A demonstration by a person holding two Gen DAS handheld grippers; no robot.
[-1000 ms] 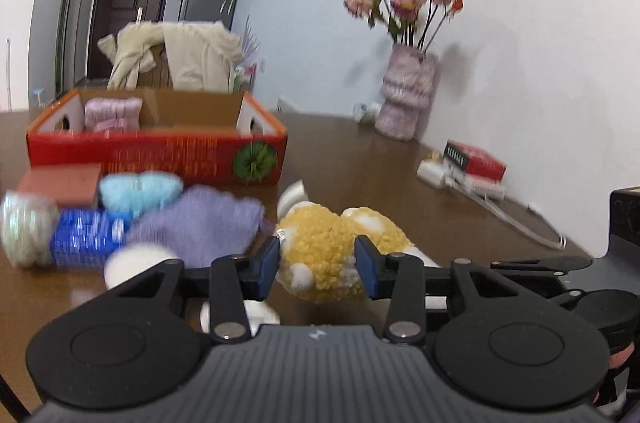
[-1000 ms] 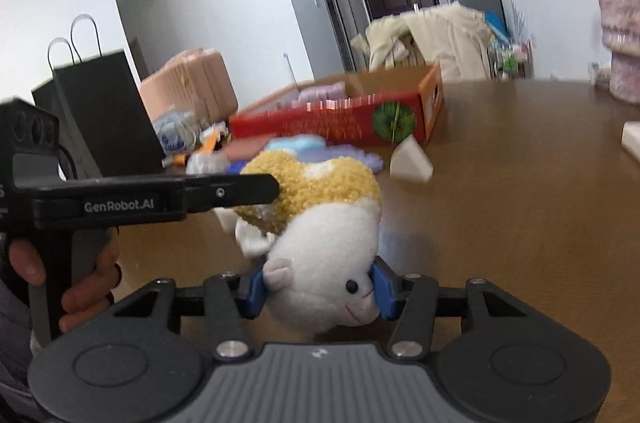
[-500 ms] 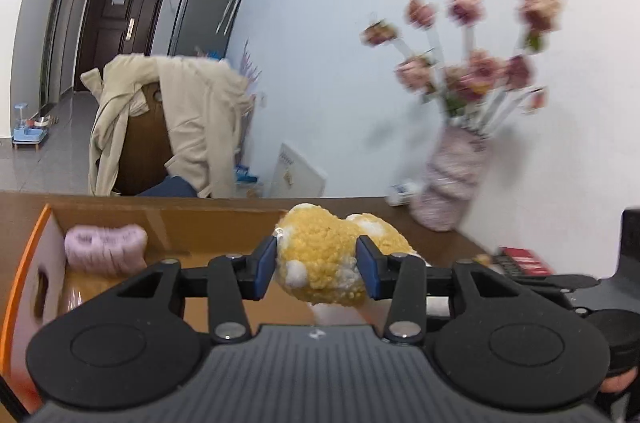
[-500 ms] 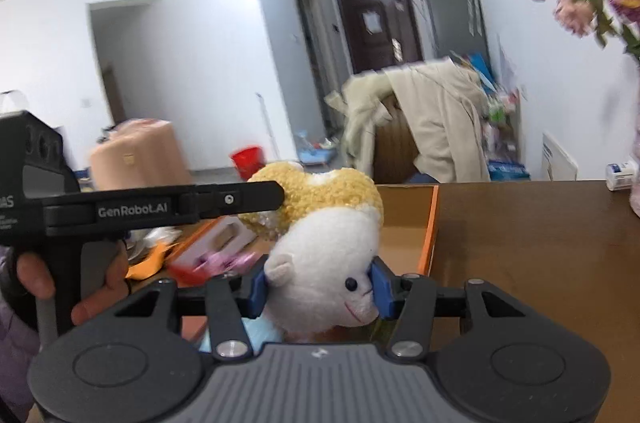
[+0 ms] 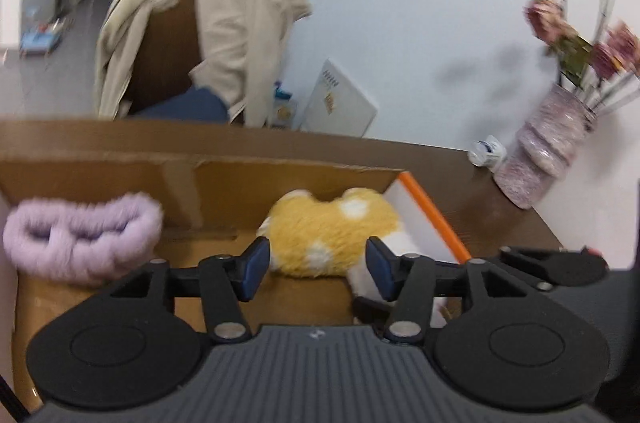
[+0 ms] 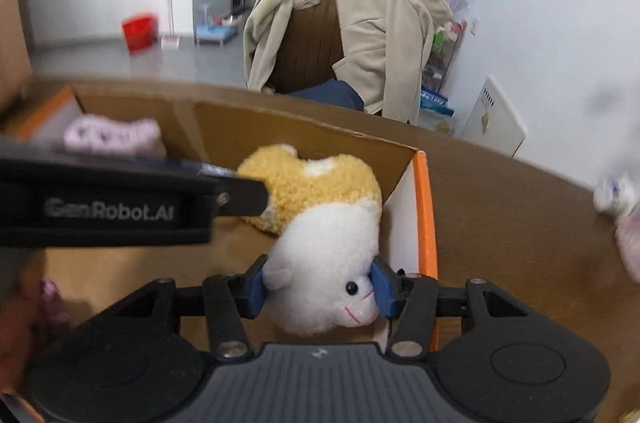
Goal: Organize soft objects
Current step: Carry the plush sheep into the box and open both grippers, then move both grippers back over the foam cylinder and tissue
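A plush sheep with a yellow woolly body [image 5: 332, 235] and a white head [image 6: 332, 279] hangs over the open cardboard box [image 5: 100, 179]. My left gripper [image 5: 318, 265] is shut on its yellow body. My right gripper [image 6: 320, 287] is shut on its white head, above the box's right end by the orange wall [image 6: 426, 219]. The left gripper's arm [image 6: 112, 207] crosses the right wrist view. A fluffy lilac item [image 5: 80, 235] lies inside the box at the left; it also shows in the right wrist view [image 6: 114, 137].
The box stands on a brown wooden table [image 6: 520, 223]. A pink vase of flowers [image 5: 548, 151] and a small bottle [image 5: 486, 151] stand at the right by the wall. A chair draped with a beige coat [image 6: 360, 23] is behind the table.
Both grippers carried the plush sheep up from the table and forward over the box. The view tilted down, so the box interior now lies under the sheep.
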